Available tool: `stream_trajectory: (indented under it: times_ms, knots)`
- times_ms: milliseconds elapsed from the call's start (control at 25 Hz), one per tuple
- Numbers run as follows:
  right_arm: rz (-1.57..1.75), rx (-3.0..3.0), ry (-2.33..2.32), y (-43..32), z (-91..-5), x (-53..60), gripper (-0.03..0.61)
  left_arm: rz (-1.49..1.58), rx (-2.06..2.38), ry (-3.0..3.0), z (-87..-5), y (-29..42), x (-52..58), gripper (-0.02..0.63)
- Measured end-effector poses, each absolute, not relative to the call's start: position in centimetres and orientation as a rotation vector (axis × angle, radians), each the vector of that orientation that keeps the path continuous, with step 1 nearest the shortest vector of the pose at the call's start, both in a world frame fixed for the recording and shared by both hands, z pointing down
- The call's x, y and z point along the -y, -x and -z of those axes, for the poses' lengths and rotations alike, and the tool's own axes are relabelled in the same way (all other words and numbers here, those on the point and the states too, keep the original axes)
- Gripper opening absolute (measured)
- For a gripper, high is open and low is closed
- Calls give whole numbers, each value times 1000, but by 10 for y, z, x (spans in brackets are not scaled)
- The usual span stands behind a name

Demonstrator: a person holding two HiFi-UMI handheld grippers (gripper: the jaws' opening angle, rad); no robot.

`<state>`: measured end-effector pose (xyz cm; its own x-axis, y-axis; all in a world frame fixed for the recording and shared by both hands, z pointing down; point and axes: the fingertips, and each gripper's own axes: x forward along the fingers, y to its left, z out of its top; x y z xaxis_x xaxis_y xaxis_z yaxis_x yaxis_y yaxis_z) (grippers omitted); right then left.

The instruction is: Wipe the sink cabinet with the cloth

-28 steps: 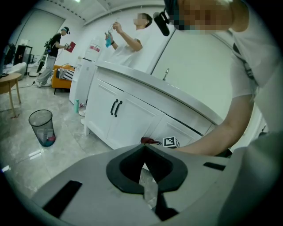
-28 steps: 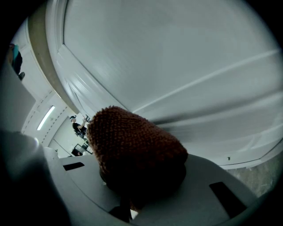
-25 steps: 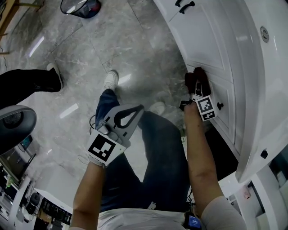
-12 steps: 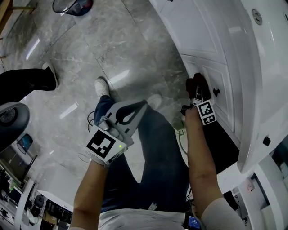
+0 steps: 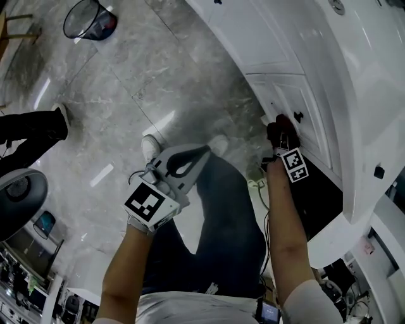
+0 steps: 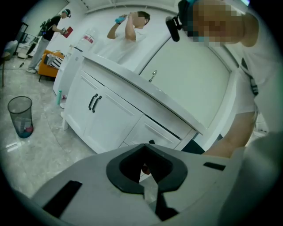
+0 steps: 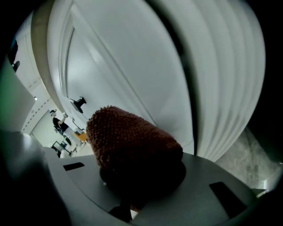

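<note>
My right gripper is shut on a dark red, knobbly cloth and presses it against the white sink cabinet, just beside a small black knob. In the right gripper view the cloth bulges out of the gripper against a cabinet panel, with the knob to the left. My left gripper hovers over my thigh, away from the cabinet, shut and empty. In the left gripper view its closed jaws point at the cabinet.
A mesh waste bin stands on the grey marble floor at the far left. Another person's leg and shoe are at the left, above a round fan-like device. A dark open compartment gapes below the cloth.
The right gripper has slid the cloth along the cabinet front, towards me, from beyond the black knob to right beside it. The left gripper has stayed over my thigh.
</note>
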<state>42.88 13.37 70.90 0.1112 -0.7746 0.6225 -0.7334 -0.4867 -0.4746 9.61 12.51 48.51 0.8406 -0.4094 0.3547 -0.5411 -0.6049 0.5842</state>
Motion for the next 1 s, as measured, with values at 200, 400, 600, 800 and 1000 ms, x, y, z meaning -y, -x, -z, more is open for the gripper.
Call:
stream_trajectory:
  times_ms: [200,400,600,800,1000]
  knots:
    - [1303,-1435,2362,-448,-705,-162,51,-272,626,-2337,-484,-100,-131,12]
    - [1260,-1361,2397,-468,-699,-187,49,-296,550,-2364,-487,-111,-136,11]
    - [1246,-1363,2406,-475,-695,-196,49,-331,479,-2404,-488,-123,-139,12]
    - [1245,-1279,2401,-475,-687,-198,49,-344,436,-2433,-486,-129,-140,12]
    - [1199,-1279,2407,-474,-653,-198,49,-346,395,-2446,-473,-129,-147,12]
